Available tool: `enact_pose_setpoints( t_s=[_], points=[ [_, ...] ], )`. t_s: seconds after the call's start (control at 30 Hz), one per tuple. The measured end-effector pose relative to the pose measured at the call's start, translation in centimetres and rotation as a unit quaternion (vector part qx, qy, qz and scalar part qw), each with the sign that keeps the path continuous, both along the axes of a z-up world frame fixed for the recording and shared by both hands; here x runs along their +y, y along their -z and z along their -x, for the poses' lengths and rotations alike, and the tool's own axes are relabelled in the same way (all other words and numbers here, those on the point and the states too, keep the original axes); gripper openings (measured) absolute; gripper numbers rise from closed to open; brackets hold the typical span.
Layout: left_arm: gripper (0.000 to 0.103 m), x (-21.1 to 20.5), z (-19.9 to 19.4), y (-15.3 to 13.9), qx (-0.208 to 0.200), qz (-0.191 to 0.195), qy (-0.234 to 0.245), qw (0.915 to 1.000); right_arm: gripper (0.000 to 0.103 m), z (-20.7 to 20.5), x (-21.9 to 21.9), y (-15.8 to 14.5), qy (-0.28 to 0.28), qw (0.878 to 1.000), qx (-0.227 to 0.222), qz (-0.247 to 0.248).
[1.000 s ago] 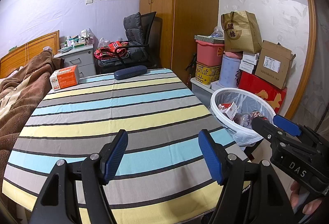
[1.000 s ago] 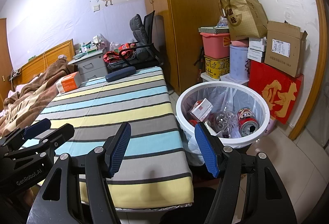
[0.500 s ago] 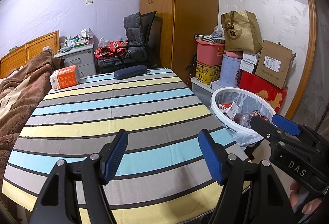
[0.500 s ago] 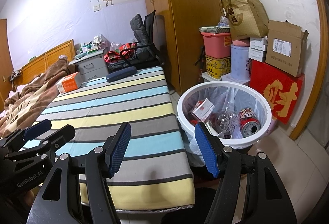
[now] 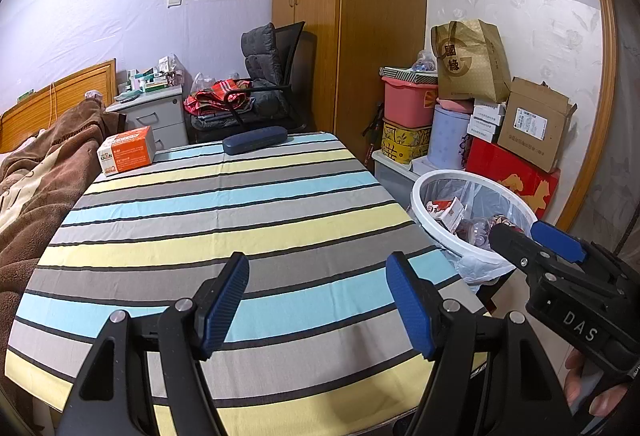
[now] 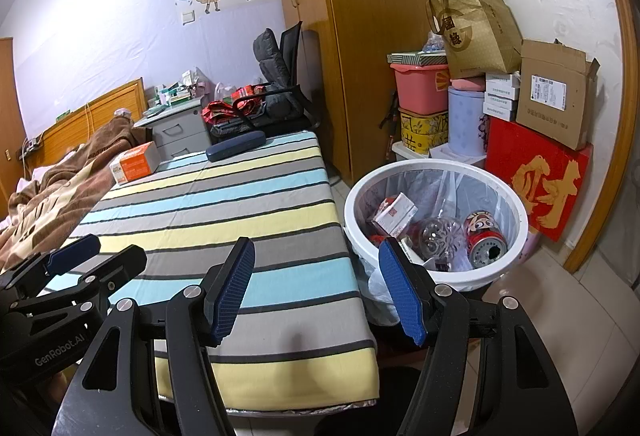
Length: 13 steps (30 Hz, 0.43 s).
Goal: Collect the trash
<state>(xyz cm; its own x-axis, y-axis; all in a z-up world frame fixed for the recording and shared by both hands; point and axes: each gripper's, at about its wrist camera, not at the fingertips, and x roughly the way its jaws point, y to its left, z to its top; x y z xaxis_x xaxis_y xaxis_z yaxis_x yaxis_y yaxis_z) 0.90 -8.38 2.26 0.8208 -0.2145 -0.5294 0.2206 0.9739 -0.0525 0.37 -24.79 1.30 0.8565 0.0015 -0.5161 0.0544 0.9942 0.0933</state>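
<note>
A white bin (image 6: 434, 278) with a clear liner stands on the floor right of the table. Inside lie a red can (image 6: 486, 238), a clear crushed bottle (image 6: 438, 234) and a small red-and-white box (image 6: 394, 213). The bin (image 5: 428, 222) also shows in the left wrist view. My left gripper (image 5: 318, 296) hangs open over the near end of the striped table (image 5: 224, 203), nothing between its blue pads. My right gripper (image 6: 316, 286) is open too, empty, above the table's right corner beside the bin. Each gripper shows at the other view's edge: right gripper (image 5: 538, 240), left gripper (image 6: 96, 254).
An orange box (image 5: 128, 151) and a dark blue case (image 5: 256, 139) lie at the table's far end. A bed with a brown blanket (image 5: 36, 187) borders the left. Stacked boxes, tubs and a gold bag (image 6: 476, 31) fill the right wall behind the bin; a wardrobe (image 5: 348, 23) and chair stand beyond.
</note>
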Motion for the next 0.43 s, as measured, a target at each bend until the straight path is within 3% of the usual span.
enact_pose_setpoints(
  t_s=[0.43],
  points=[
    [0.073, -0.15, 0.00, 0.02, 0.001, -0.001, 0.000, 1.0000, 0.066, -0.04, 0.01, 0.01, 0.001, 1.000, -0.001, 0.000]
  ],
)
